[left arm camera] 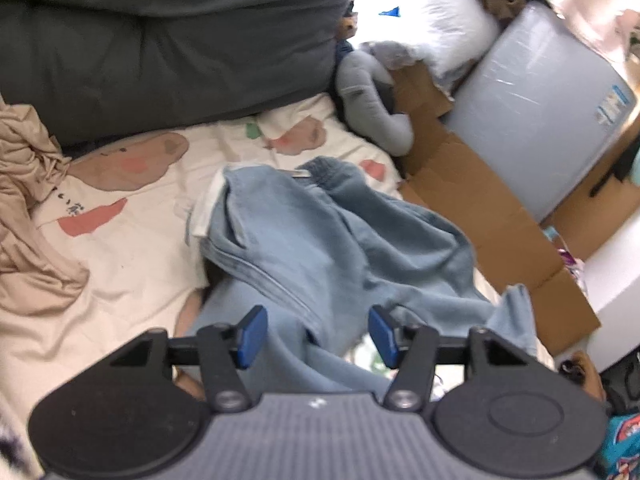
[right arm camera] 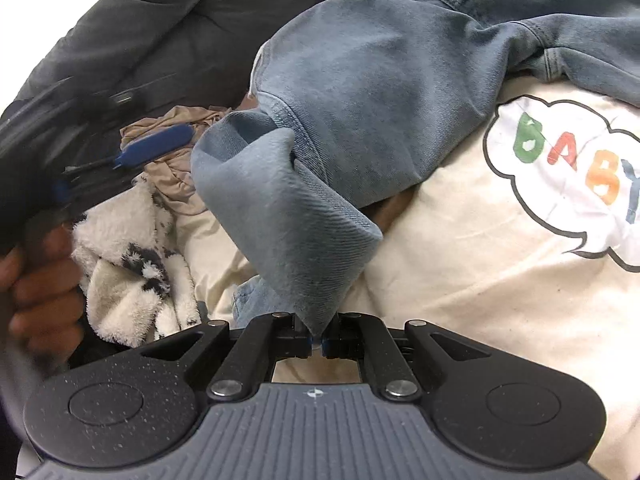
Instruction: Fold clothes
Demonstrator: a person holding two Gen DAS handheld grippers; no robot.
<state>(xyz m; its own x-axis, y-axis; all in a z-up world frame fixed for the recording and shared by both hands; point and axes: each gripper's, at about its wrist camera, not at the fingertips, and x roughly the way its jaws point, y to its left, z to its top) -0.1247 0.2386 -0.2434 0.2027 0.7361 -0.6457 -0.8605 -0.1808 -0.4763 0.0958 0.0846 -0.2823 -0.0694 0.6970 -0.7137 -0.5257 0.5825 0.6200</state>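
The jeans [left arm camera: 320, 232] lie crumpled on the bed sheet [left arm camera: 120, 248] ahead of both claws, their far end cut off. The right claw [right arm camera: 316, 340] pinches a jeans corner; the left claw [left arm camera: 318, 334], blurred, stands spread above the denim.

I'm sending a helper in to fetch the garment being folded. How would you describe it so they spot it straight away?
Start at the cream bedsheet printed with cartoon bears and a "BABY" bubble, below the dark grey pillow. In its middle lies a crumpled pair of light blue denim jeans, one corner pinched in the right tongs. It is the only blue denim there, unlike the tan cloth beside it.
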